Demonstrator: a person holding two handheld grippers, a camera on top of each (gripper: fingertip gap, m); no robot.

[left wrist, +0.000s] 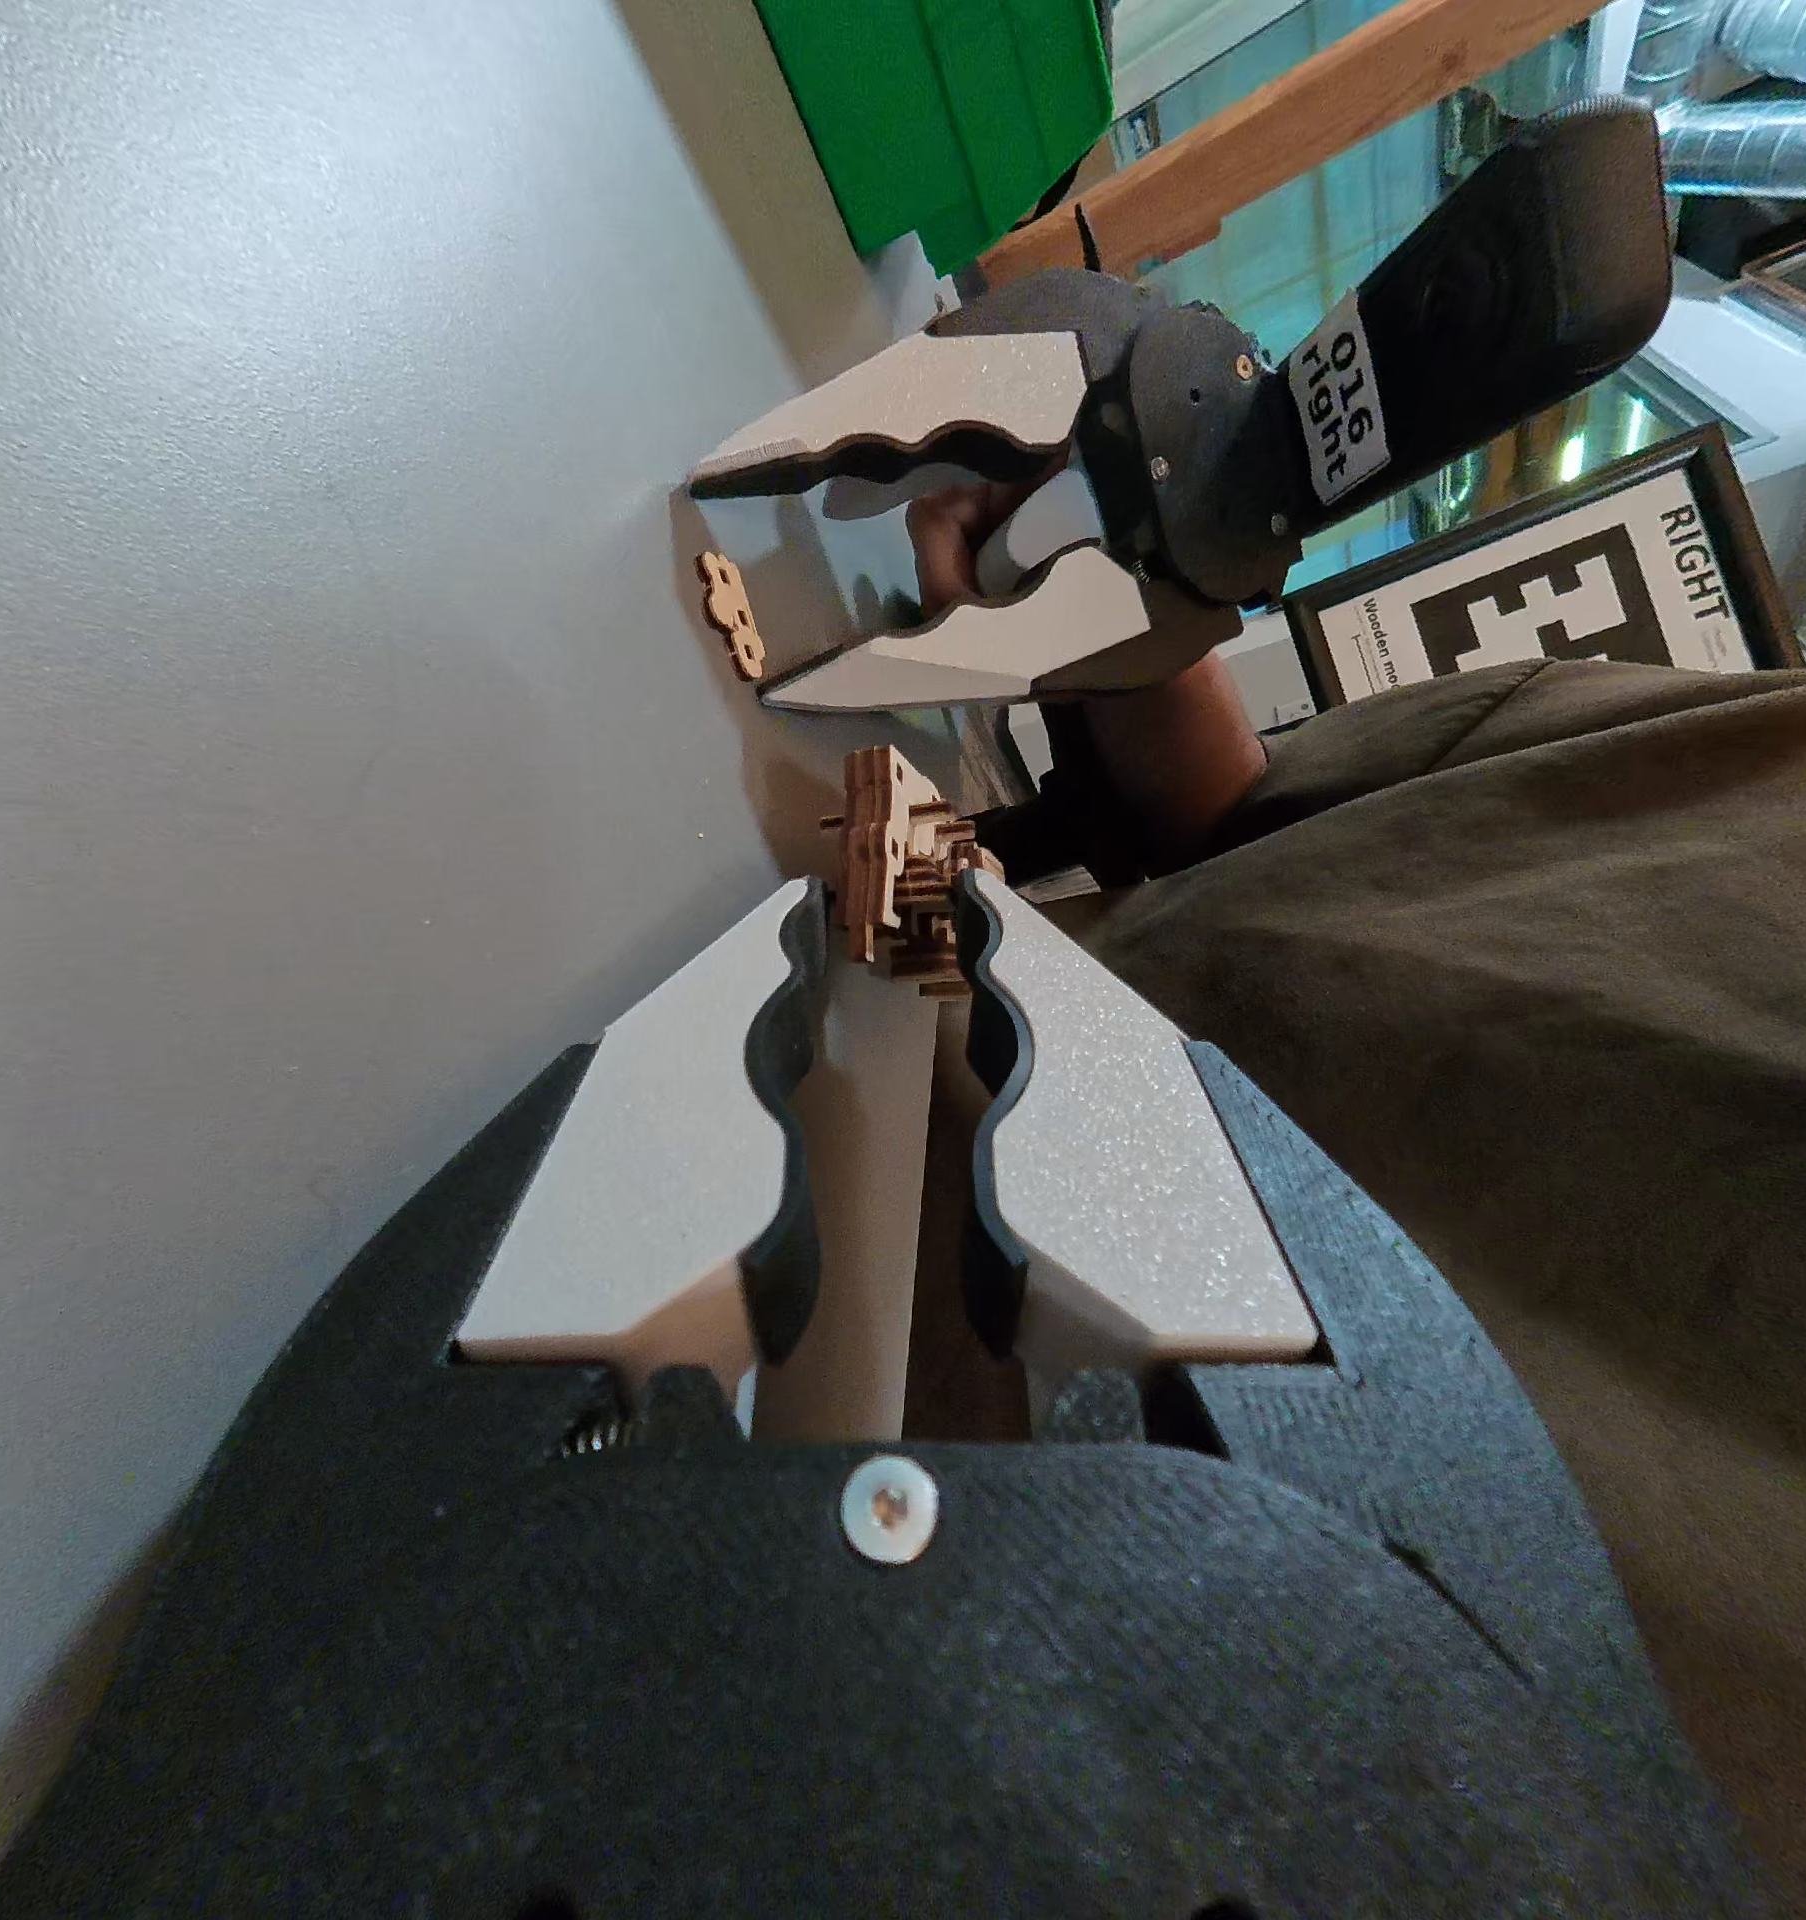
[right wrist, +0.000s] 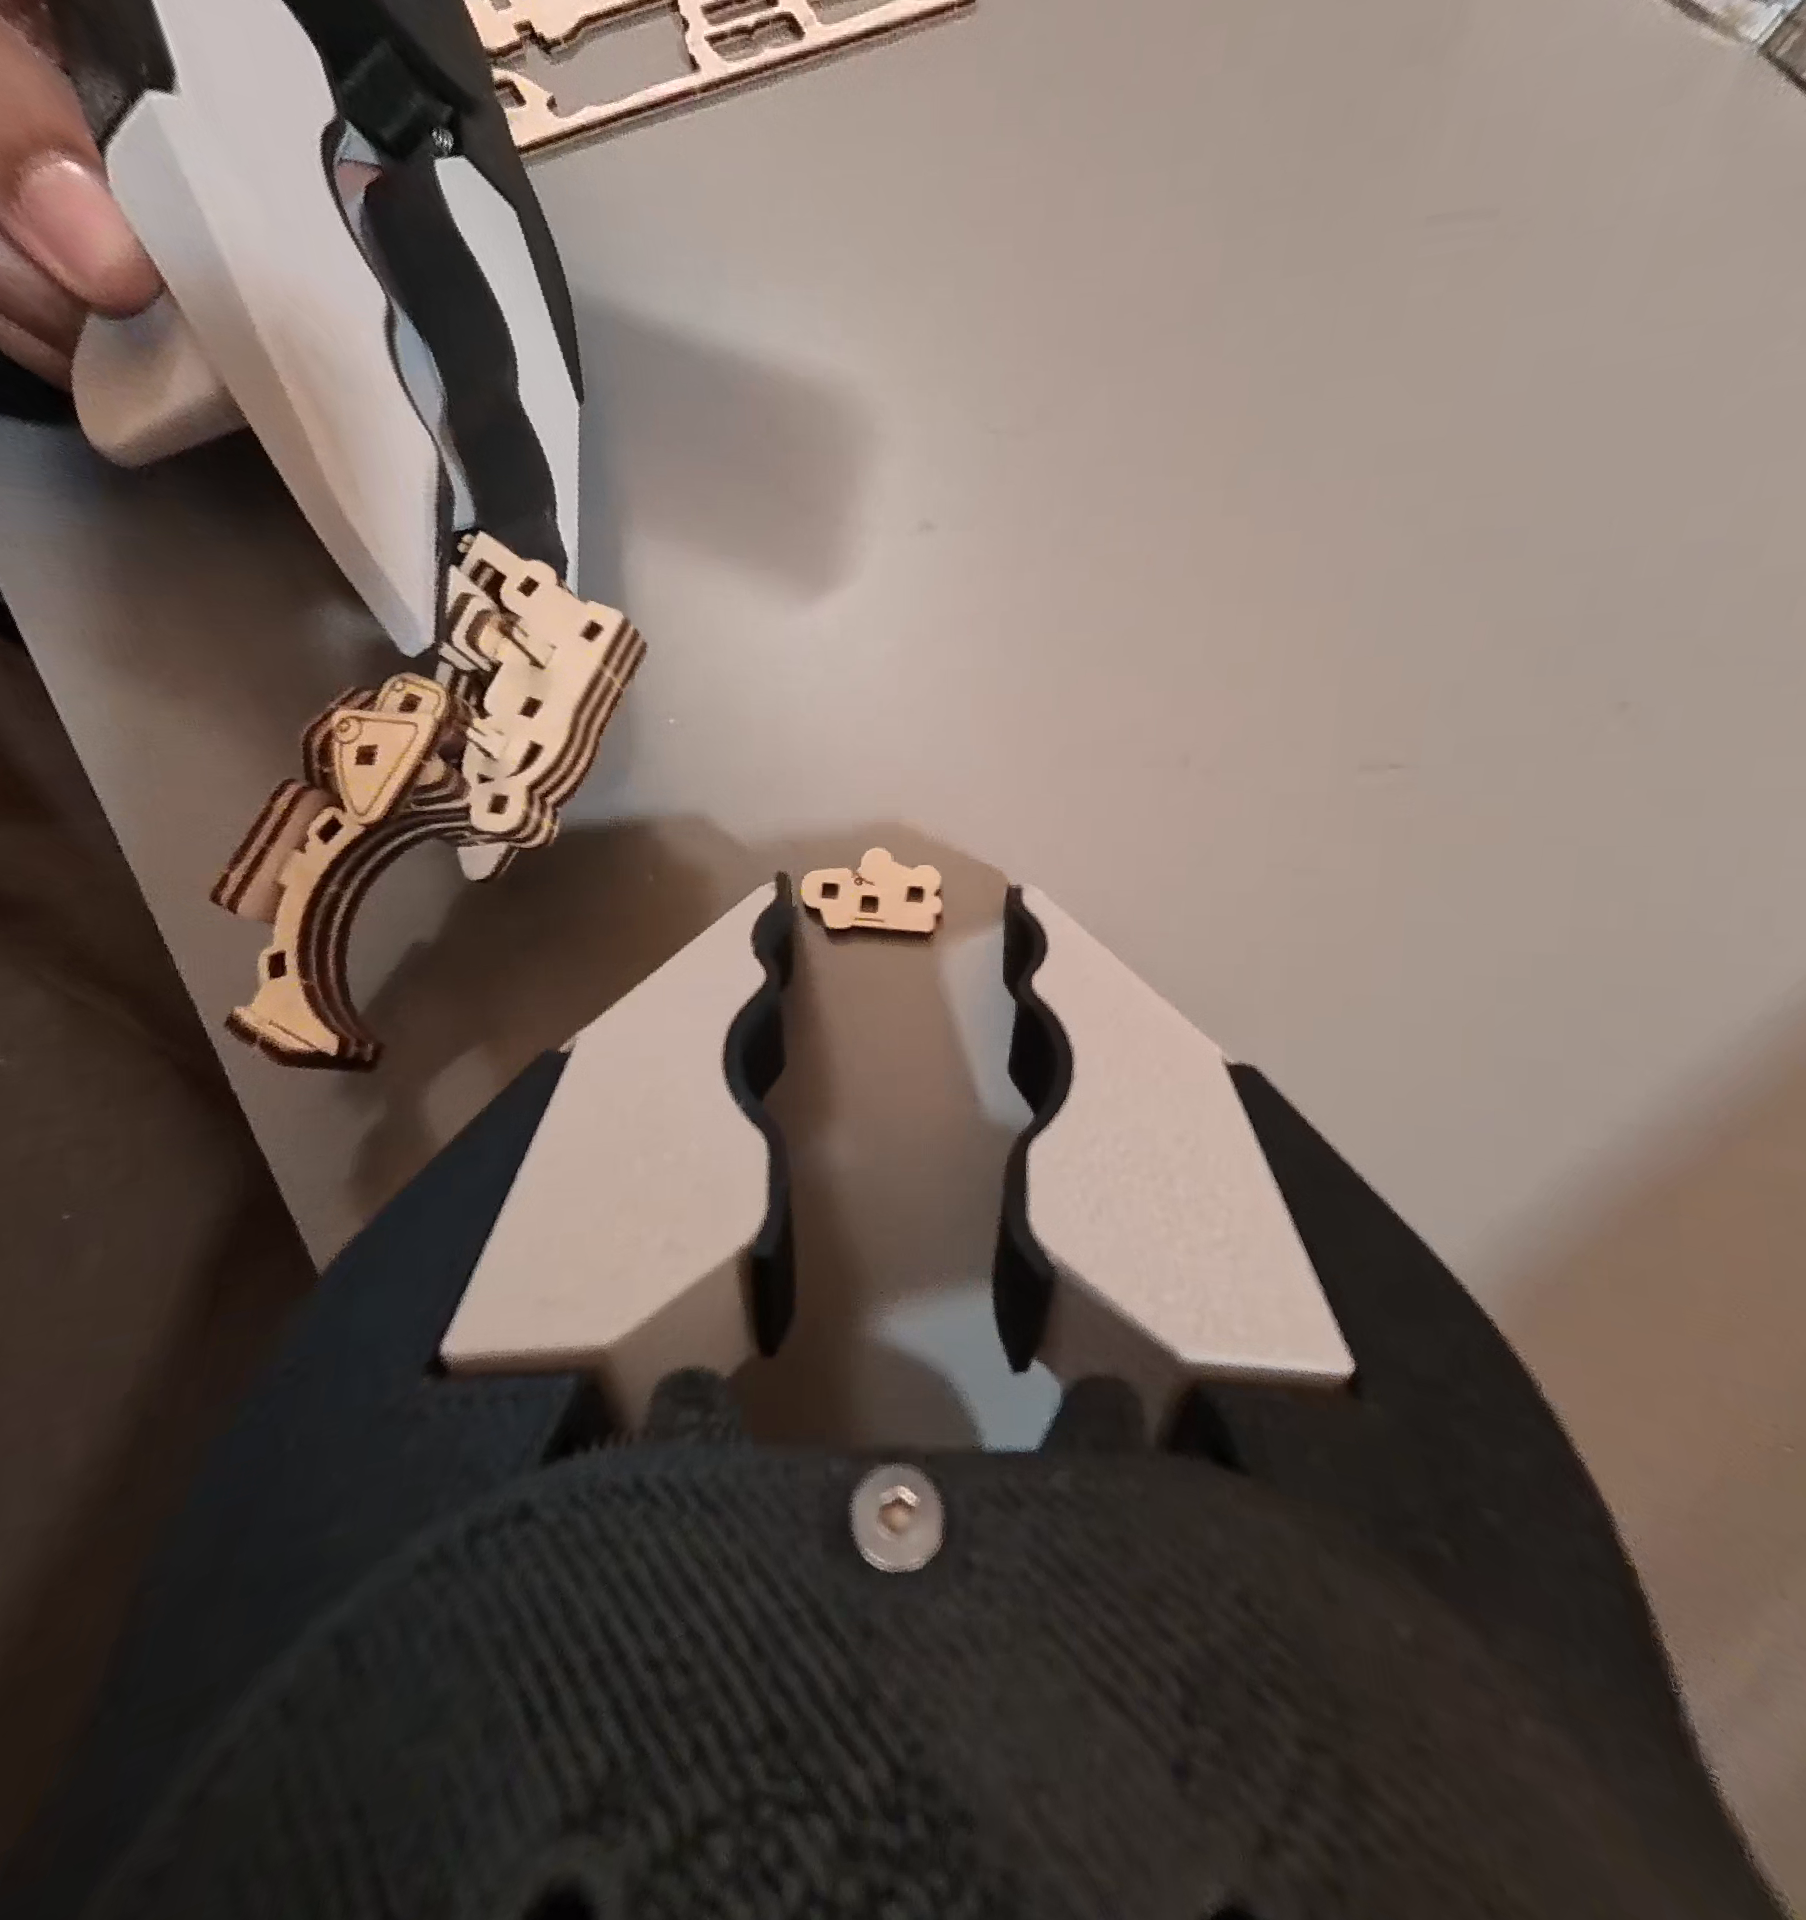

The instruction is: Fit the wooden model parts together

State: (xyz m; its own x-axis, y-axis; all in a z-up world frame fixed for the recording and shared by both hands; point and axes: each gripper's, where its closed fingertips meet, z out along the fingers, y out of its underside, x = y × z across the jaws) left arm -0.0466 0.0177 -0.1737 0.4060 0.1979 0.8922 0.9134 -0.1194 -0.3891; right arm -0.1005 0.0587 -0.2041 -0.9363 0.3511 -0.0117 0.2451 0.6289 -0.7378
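Observation:
My left gripper is shut on a layered wooden model assembly, held above the table's near edge. In the right wrist view the same assembly hangs from the left gripper, with a curved layered arm pointing down. A small flat wooden piece with square holes lies on the grey table, just between my right gripper's open fingertips. In the left wrist view that piece lies just in front of the open right gripper.
A laser-cut wooden parts sheet lies at the table's far edge. The grey table spreads to the right. A person's olive-clad leg is beside the table. A framed sign and a green panel stand behind.

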